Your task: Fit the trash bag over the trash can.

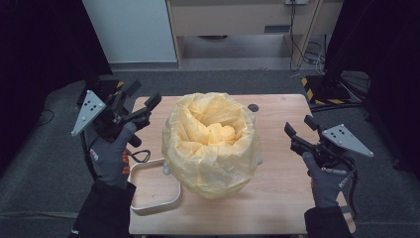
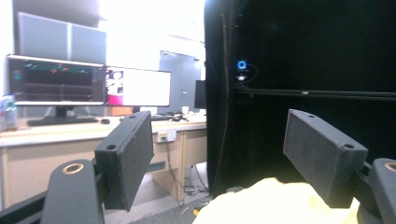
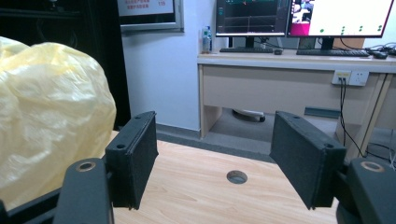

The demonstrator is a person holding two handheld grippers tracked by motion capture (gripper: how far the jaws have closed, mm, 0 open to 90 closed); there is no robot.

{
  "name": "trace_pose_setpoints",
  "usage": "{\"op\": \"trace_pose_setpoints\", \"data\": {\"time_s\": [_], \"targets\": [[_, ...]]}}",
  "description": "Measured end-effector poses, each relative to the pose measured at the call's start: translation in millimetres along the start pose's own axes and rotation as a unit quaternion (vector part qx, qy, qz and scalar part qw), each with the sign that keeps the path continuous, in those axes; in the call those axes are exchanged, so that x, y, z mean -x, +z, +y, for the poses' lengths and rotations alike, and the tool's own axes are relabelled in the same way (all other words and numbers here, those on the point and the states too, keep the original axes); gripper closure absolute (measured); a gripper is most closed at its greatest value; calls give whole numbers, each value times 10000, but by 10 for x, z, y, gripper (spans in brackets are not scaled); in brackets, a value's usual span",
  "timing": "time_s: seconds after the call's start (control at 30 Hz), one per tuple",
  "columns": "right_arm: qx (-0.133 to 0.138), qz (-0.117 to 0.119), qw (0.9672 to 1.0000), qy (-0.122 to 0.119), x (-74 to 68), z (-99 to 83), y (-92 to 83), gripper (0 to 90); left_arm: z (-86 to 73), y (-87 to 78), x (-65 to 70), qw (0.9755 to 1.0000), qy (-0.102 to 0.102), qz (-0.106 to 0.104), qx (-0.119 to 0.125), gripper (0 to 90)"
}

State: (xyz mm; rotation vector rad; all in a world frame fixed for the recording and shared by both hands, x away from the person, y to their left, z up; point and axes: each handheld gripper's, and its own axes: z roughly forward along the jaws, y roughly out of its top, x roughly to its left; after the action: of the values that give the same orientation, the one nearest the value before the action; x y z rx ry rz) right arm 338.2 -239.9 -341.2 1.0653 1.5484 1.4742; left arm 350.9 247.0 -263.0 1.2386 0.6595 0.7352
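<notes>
A bin lined with a puffed yellow plastic bag (image 1: pixel 210 144) stands in the middle of the wooden table (image 1: pixel 277 198); the bag's mouth is spread open over the rim. My left gripper (image 1: pixel 141 101) hovers open off the table's far left corner, apart from the bag. Its two black pads (image 2: pixel 126 158) stand wide with nothing between them, and the yellow bag (image 2: pixel 275 203) shows low ahead. My right gripper (image 1: pixel 300 126) is open over the table's right side, clear of the bag. In the right gripper view the bag (image 3: pixel 46 112) bulges at the left beside the empty jaws.
A white tray-like lid (image 1: pixel 153 191) lies at the table's front left, next to the bag. A small round hole (image 1: pixel 253 107) sits near the far edge. Dark curtains flank the table; a desk with monitors (image 3: pixel 303 16) stands beyond.
</notes>
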Motion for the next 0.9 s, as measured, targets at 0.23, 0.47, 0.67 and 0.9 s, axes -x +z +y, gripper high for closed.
{"op": "trace_pose_setpoints", "data": {"time_s": [0.23, 0.47, 0.67, 0.9], "targets": [[-128, -100, 9999, 30, 100, -98, -25, 303, -226, -294, -276, 9984, 8, 443, -350, 234], [-335, -242, 9991, 98, 242, -255, -44, 303, -545, -633, -497, 9922, -103, 914, -845, 234], [-560, -326, 9975, 283, 373, -474, -93, 303, -902, -880, -623, 9842, -286, 1173, -1291, 236], [-869, -434, 9948, 292, 449, -770, -121, 285, -1309, -1055, -682, 9710, -293, 1345, -1954, 234]]}}
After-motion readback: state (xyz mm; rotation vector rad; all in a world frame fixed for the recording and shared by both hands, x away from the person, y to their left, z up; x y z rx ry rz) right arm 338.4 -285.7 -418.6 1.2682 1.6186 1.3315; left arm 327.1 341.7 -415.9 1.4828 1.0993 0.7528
